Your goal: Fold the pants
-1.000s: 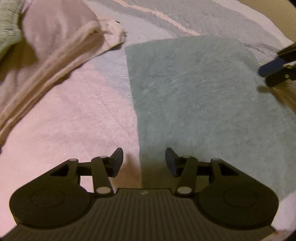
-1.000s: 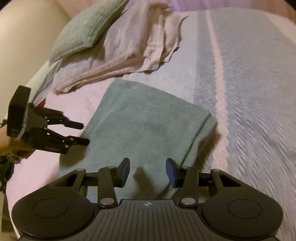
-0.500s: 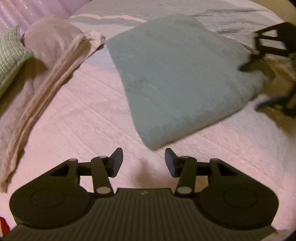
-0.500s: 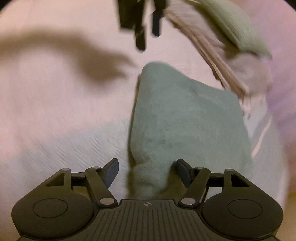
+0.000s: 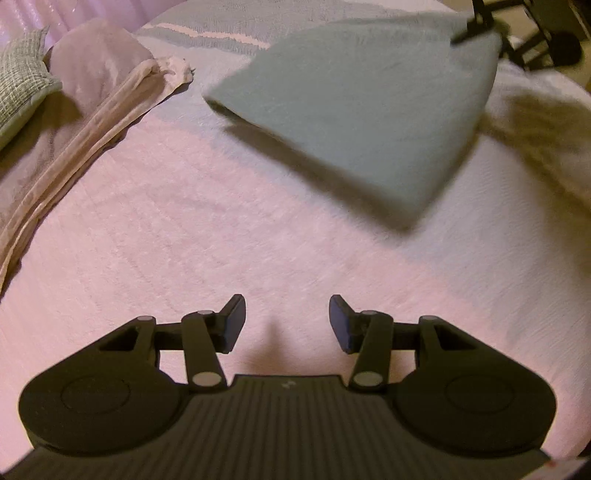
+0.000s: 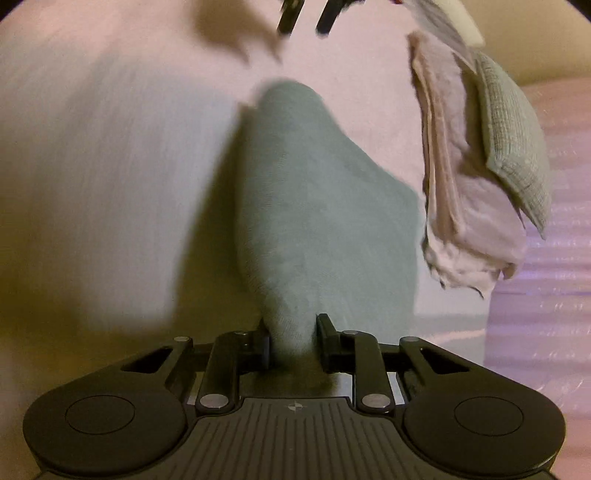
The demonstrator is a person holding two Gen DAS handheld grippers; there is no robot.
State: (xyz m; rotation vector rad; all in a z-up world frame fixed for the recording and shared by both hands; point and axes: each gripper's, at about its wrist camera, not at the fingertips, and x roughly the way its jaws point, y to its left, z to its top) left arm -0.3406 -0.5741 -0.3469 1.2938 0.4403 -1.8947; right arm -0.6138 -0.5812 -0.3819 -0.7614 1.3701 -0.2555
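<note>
Left gripper [image 5: 287,320] hangs empty, jaws apart, over the pink bedspread [image 5: 184,240] — folded teal pants [image 5: 362,107] lie beyond.

Smeared by motion along its lower edge and near corner in the left wrist view: the folded grey-green fleece pants [image 5: 354,110], with the far right corner hidden behind the black right gripper [image 6: 291,339], itself cut off there by the top edge. Blurred too, the pale pink bedspread [image 5: 184,221] at right, beside a smudged brown shadow. In the right wrist view, only two dark fingertips [image 6: 288,18] of the left gripper [image 5: 286,321] visible, the rest cropped by the top edge. Hidden between closing pads, the pinched pants fold. Partly cropped, the grey-green checked cushion [image 5: 18,85] and the crumpled beige cloth pile [image 5: 74,122].
</note>
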